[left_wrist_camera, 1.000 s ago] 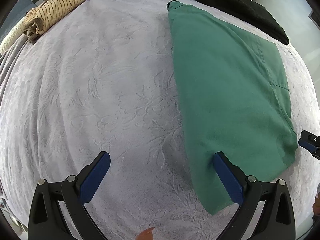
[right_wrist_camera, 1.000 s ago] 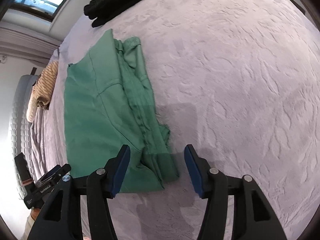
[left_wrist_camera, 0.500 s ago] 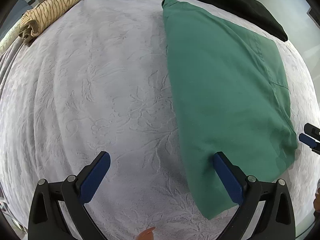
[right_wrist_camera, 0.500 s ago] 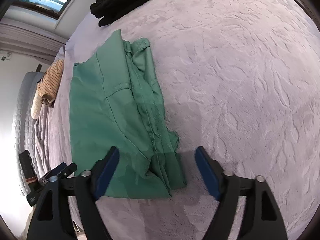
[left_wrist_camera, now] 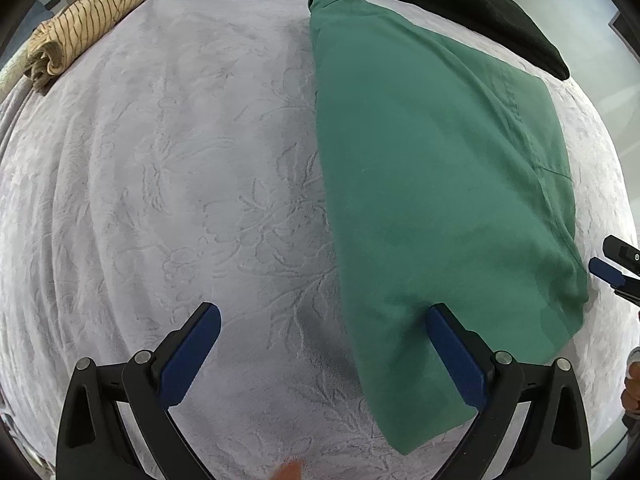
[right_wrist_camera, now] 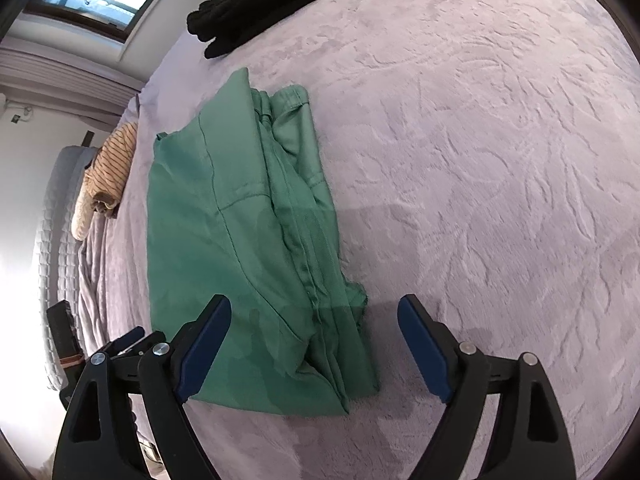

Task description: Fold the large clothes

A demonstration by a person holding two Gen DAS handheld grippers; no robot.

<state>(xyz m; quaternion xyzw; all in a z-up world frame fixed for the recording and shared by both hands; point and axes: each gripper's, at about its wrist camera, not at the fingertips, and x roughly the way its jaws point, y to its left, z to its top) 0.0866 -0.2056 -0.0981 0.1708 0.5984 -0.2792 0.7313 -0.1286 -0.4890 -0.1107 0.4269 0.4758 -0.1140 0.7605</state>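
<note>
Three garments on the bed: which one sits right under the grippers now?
The folded green garment, whose near corners lie between both grippers' open fingers. The black garment and the rolled tan striped garment lie at the bed's far edge.

Each fisheye camera sat behind its own fingers and looked forward and down onto the bed [left_wrist_camera: 168,184] from close above. The left wrist view faced along the green garment [left_wrist_camera: 432,184] from its left edge; the right wrist view faced it from the opposite side. Both shared the garment, the black clothes [right_wrist_camera: 256,12] and the striped garment [left_wrist_camera: 80,40].
</note>
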